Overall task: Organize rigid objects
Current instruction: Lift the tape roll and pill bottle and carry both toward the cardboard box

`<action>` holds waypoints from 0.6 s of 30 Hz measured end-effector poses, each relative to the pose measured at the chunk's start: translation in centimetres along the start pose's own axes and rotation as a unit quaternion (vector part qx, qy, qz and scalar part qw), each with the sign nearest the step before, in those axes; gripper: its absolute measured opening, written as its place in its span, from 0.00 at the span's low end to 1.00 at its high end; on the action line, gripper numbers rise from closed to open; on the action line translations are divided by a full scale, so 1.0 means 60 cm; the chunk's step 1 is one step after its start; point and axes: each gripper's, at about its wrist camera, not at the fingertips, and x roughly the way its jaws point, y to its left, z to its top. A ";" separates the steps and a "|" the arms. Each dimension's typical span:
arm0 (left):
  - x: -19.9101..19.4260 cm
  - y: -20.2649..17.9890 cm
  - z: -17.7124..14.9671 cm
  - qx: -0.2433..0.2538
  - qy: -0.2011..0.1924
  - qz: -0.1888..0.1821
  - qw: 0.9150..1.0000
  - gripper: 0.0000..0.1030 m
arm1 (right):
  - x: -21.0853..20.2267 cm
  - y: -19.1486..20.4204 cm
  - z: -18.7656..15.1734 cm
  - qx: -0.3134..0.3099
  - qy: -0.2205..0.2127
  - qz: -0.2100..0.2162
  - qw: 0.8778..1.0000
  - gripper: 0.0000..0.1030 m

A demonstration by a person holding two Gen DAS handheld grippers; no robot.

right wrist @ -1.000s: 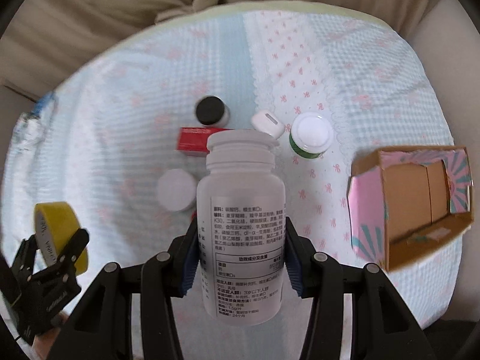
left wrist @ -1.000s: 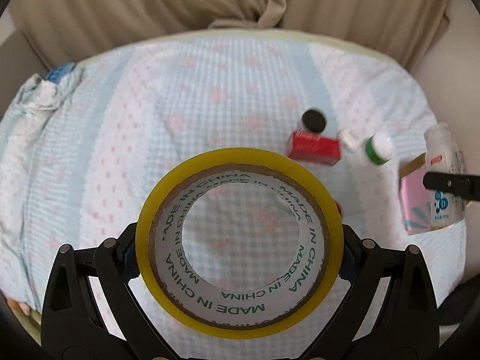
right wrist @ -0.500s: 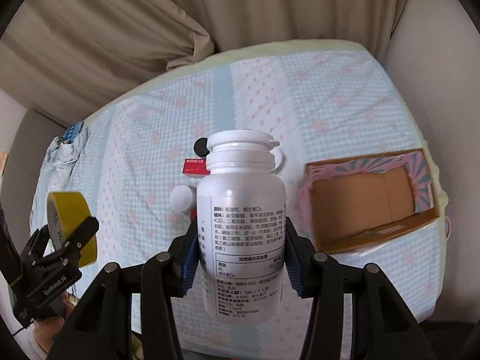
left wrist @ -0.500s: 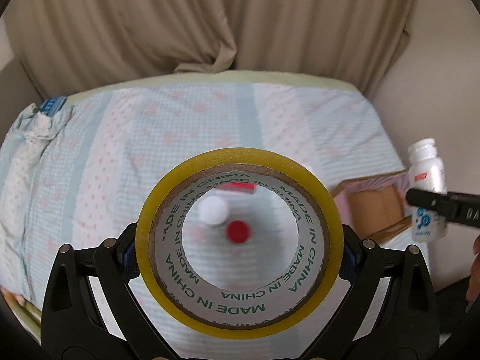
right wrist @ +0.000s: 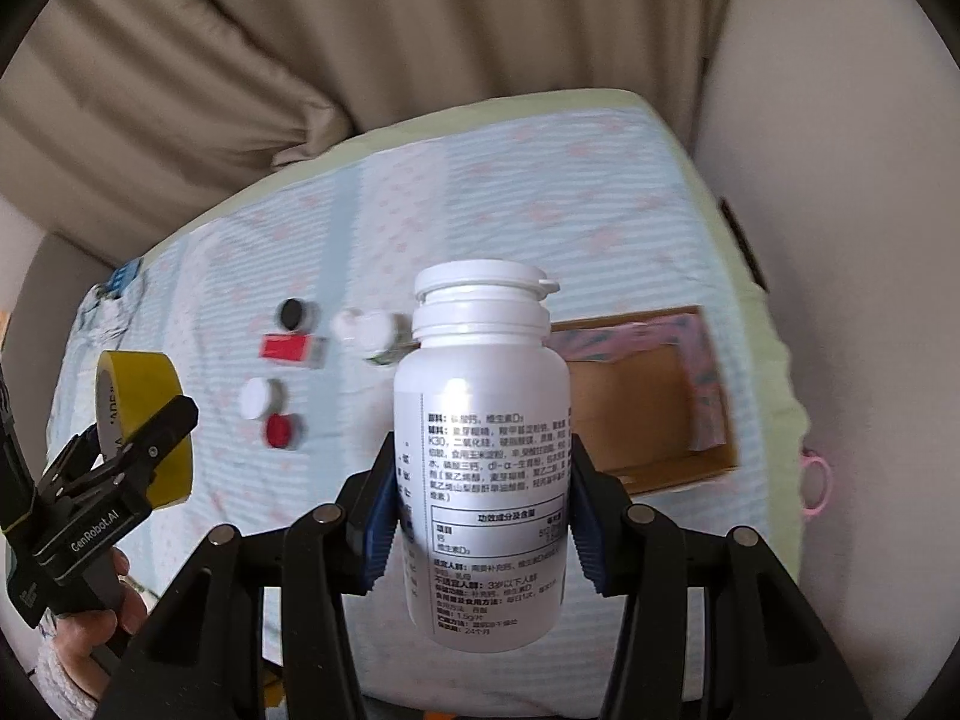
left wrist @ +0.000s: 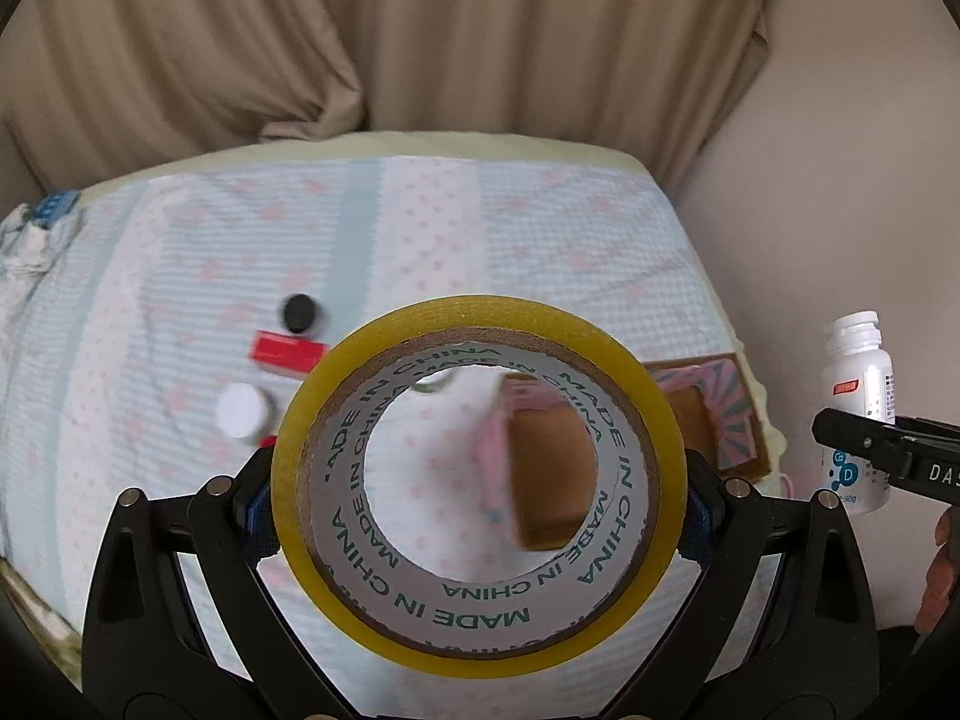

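Observation:
My left gripper (left wrist: 478,501) is shut on a yellow tape roll (left wrist: 480,630), held upright high above the bed; the roll also shows in the right wrist view (right wrist: 141,414). My right gripper (right wrist: 483,516) is shut on a white pill bottle (right wrist: 480,462), held upright in the air; the bottle also shows at the right of the left wrist view (left wrist: 858,402). An open pink cardboard box (right wrist: 648,414) lies on the bed's right side and also shows in the left wrist view (left wrist: 708,414).
On the checked bedsheet (right wrist: 480,192) lie a black-capped jar (right wrist: 294,313), a red box (right wrist: 291,349), a white-capped jar (right wrist: 259,399), a red-capped jar (right wrist: 281,431) and a green bottle (right wrist: 375,333). Beige curtains (right wrist: 360,30) hang behind. A wall stands right.
Both grippers have risen and pulled back from the bed, each still holding its object. The left view has swung right, bringing the box behind the tape roll.

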 end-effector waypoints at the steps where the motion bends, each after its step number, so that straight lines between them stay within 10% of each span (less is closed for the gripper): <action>1: 0.014 -0.021 0.003 0.003 0.005 -0.002 1.000 0.94 | 0.002 -0.019 0.002 0.005 0.002 -0.003 1.000 0.45; 18: 0.330 -0.229 -0.041 0.095 0.168 -0.007 0.981 0.94 | 0.207 -0.230 0.041 0.060 0.106 0.004 0.992 0.45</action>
